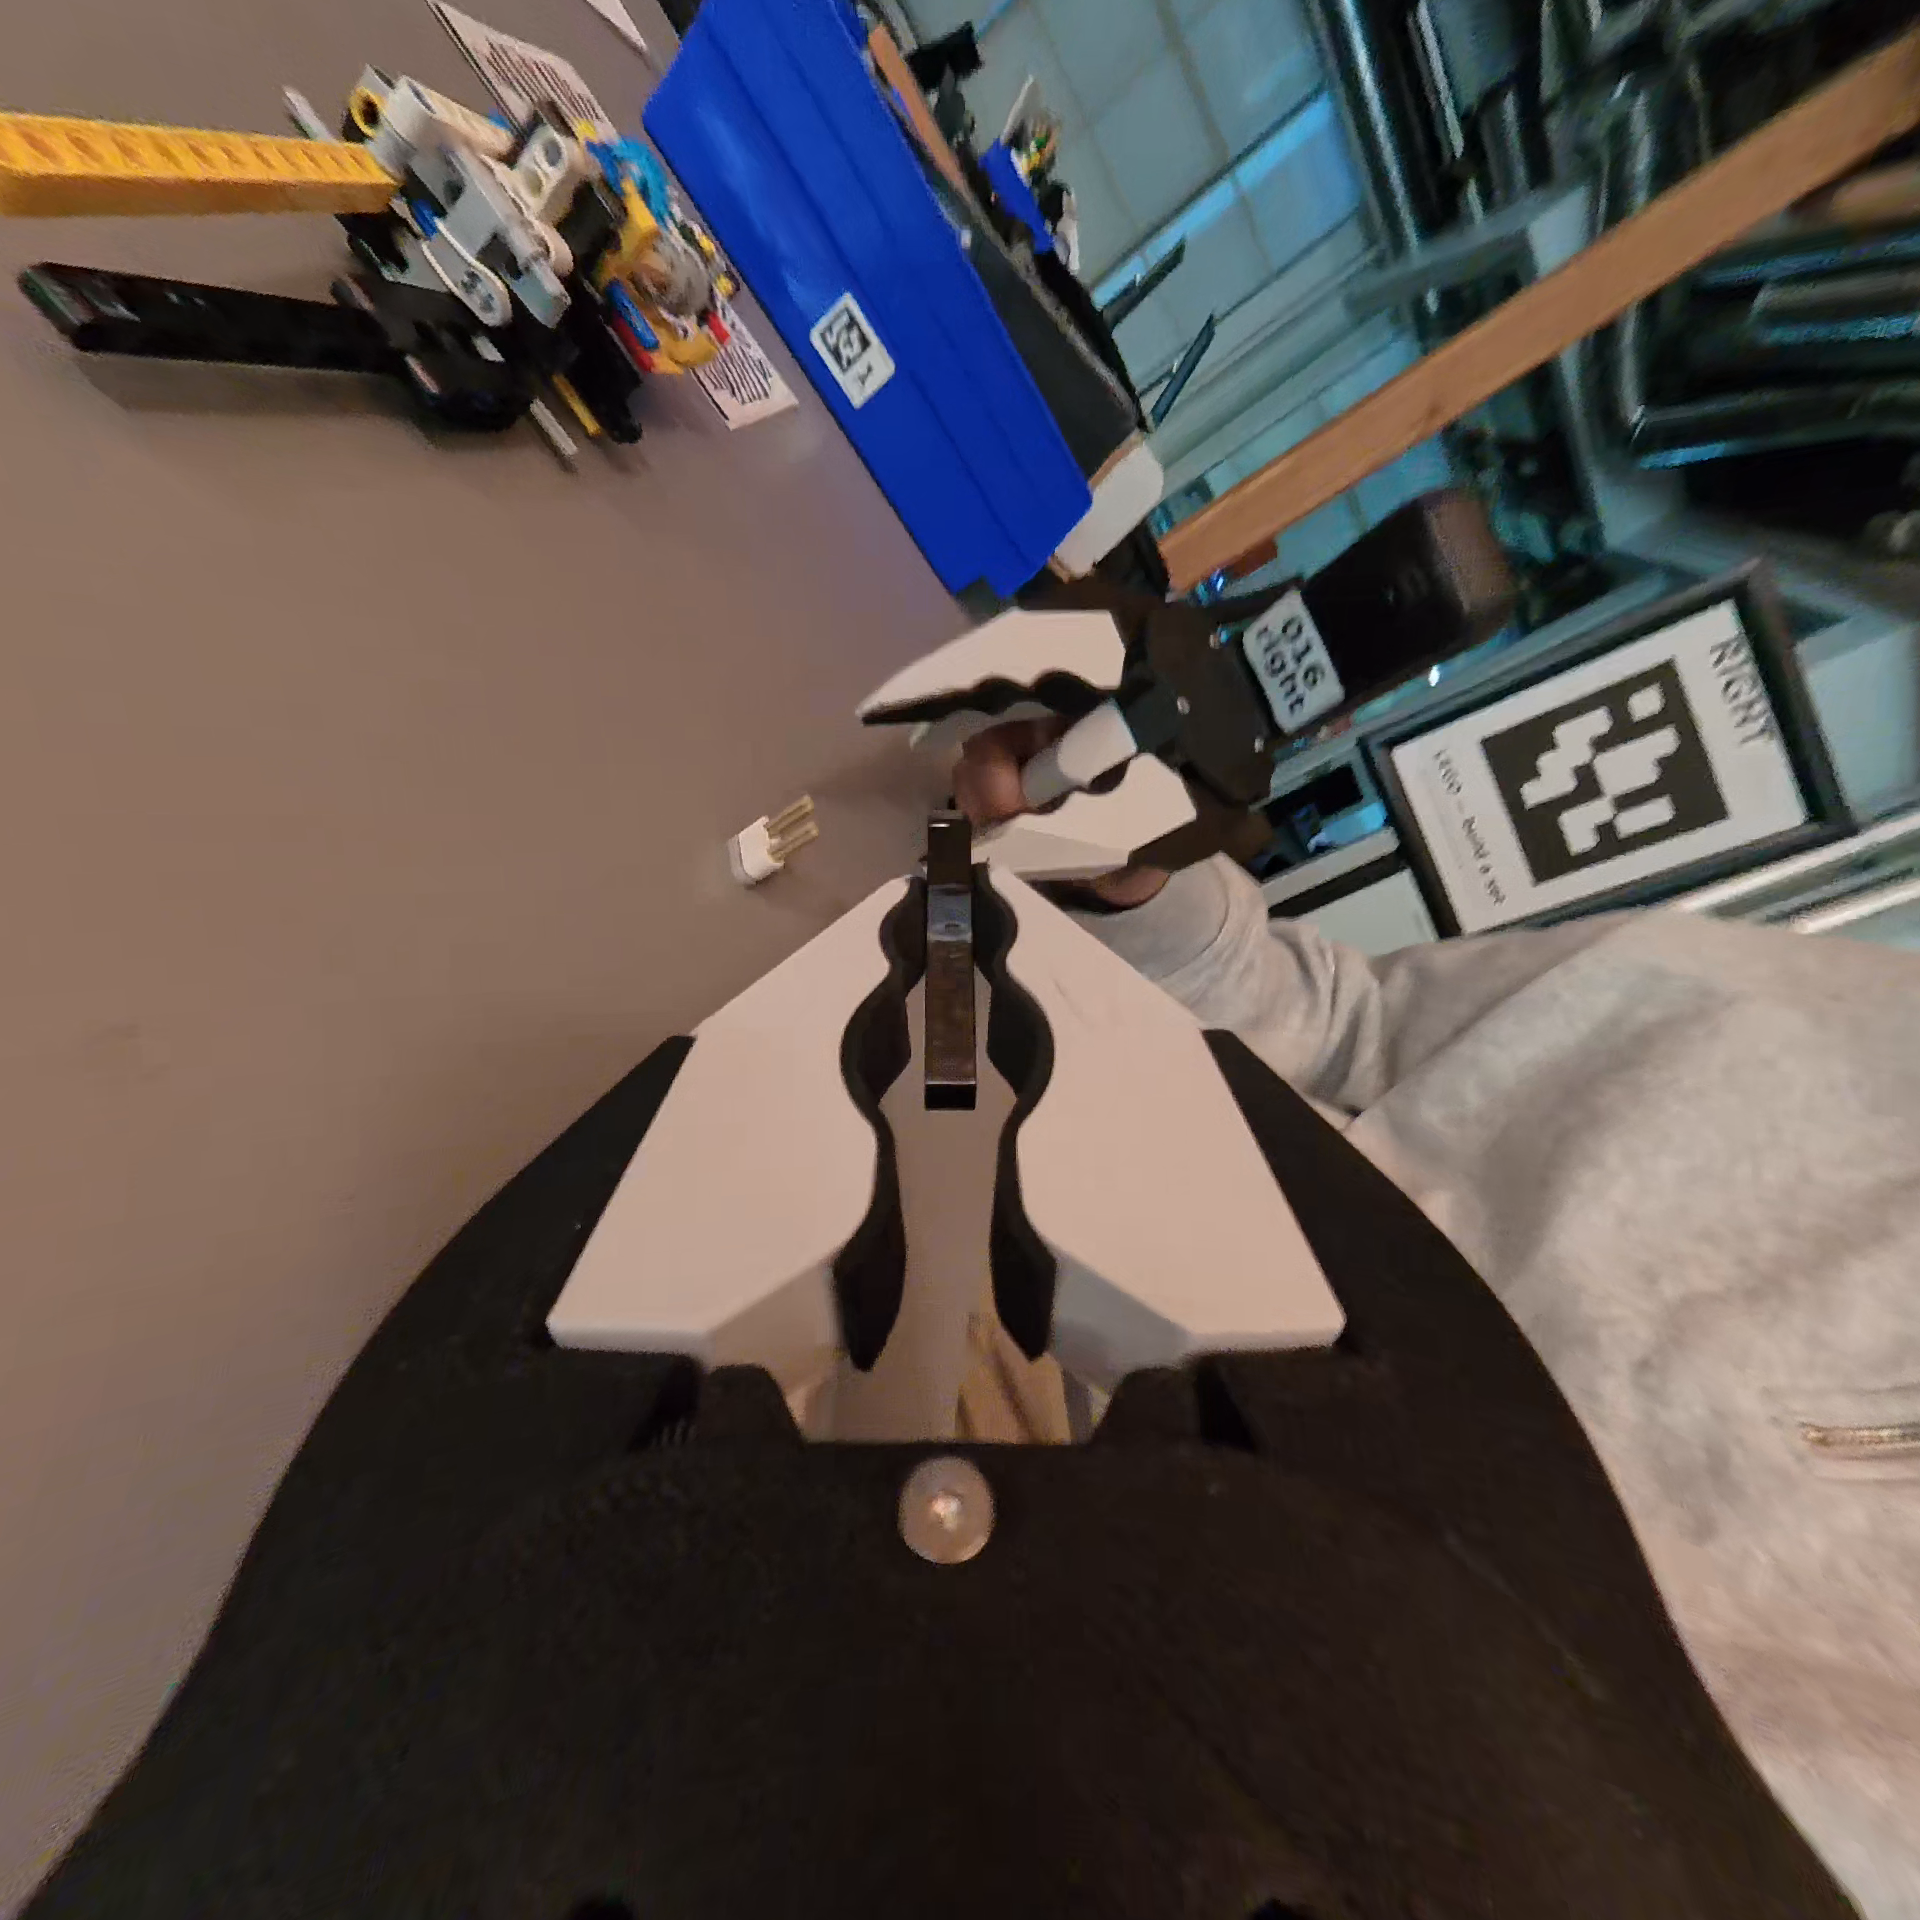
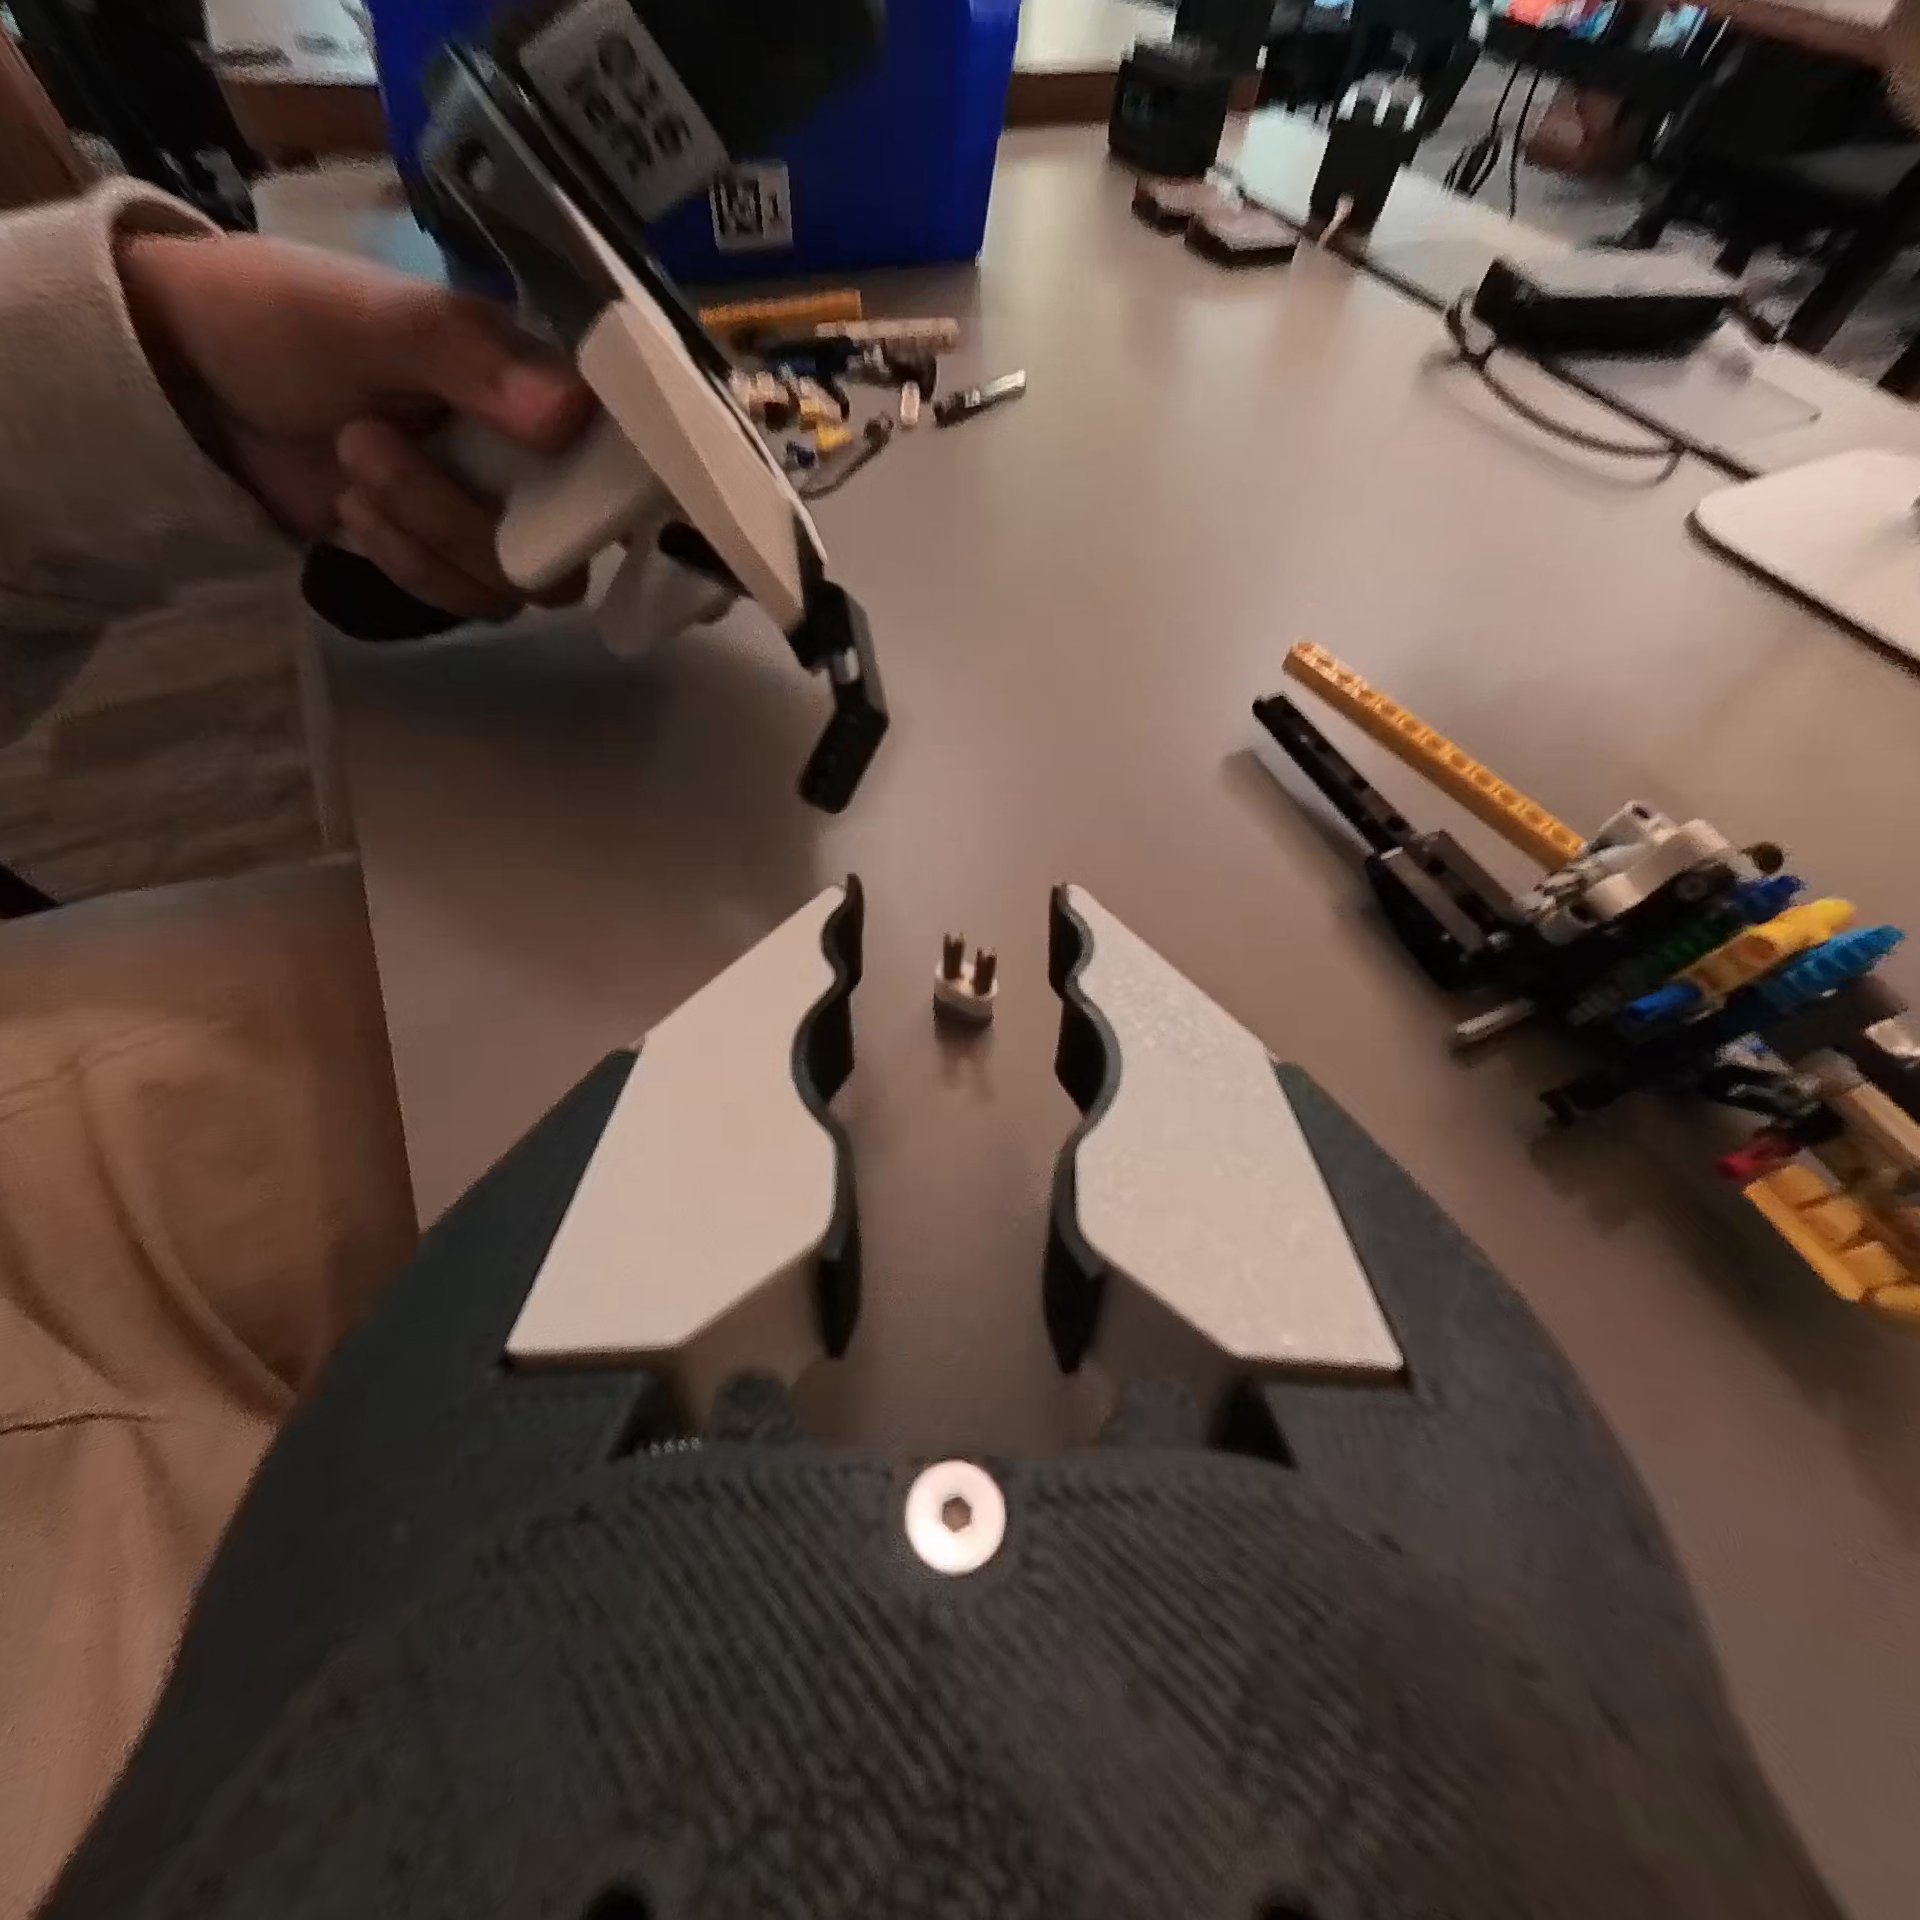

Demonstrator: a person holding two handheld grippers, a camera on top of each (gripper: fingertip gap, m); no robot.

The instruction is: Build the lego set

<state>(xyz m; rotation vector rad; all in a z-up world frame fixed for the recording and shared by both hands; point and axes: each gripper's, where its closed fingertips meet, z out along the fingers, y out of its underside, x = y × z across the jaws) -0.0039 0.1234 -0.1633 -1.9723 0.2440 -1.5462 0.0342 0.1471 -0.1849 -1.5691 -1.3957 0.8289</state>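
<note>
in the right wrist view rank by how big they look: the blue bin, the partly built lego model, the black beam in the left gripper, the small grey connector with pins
1. partly built lego model, though nearness inflates it
2. blue bin, farther off and partly hidden
3. black beam held by the left gripper
4. small grey connector

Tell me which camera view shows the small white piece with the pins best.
The right wrist view. There the small white piece sits sharp on the table, centred between the open fingers of the right gripper, pins pointing up. The left wrist view shows it smaller, off to one side, beyond the left gripper clamping a black beam.
</note>
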